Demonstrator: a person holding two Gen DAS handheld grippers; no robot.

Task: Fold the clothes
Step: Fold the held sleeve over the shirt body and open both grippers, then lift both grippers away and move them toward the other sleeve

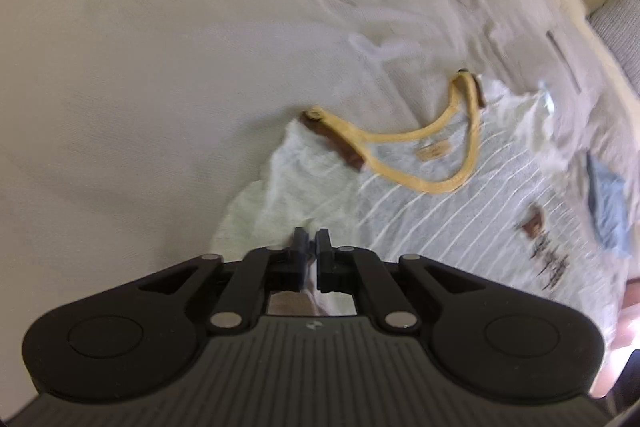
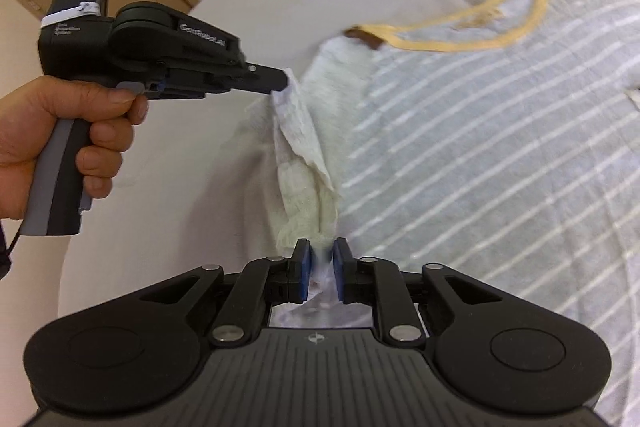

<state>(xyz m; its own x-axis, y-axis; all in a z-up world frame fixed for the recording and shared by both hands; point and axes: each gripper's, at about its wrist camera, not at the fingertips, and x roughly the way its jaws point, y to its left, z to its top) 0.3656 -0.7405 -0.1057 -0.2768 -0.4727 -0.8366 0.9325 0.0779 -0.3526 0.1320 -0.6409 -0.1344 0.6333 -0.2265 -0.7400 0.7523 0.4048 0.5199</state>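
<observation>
Currently the striped T-shirt, grey with white lines and a yellow neckband, lies spread on the pale bed sheet, its white sleeve bunched at the shirt's left edge. The left gripper, carried in a person's hand, has its jaws nearly closed and pinches the sleeve's upper end. The right gripper has its blue pads a little apart, with the sleeve's lower end gathered between them; pad contact is not clear.

Both claws pinch the striped shirt's white sleeve on the bed.
</observation>
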